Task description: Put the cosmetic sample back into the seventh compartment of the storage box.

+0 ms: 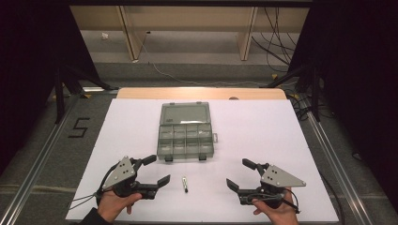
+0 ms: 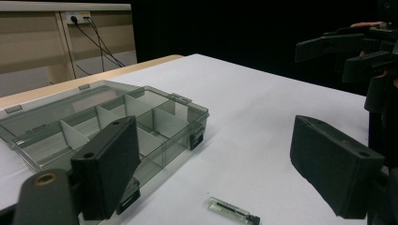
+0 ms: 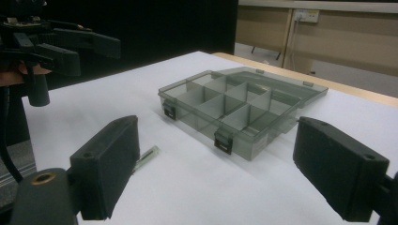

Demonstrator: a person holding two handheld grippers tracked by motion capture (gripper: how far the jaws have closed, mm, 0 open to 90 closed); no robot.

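Note:
A clear grey compartment box (image 1: 185,136) lies open in the middle of the white table top, its lid folded flat behind it; its compartments look empty. A small clear tube with a dark tip (image 1: 185,184) lies just in front of the box, also seen as the tube (image 2: 232,211) and partly behind a jaw as the tube (image 3: 148,156). My left gripper (image 1: 159,171) rests near the front edge at the left, open, nothing between its jaws. My right gripper (image 1: 240,174) mirrors it at the right, open and empty. The box (image 2: 108,126) and the box (image 3: 237,108) sit ahead of both.
The white sheet (image 1: 281,136) covers a wooden table (image 1: 202,93). Metal rails (image 1: 33,164) run along both sides, with a "5" mark (image 1: 79,127) at the left. Cables (image 1: 277,42) lie on the floor behind.

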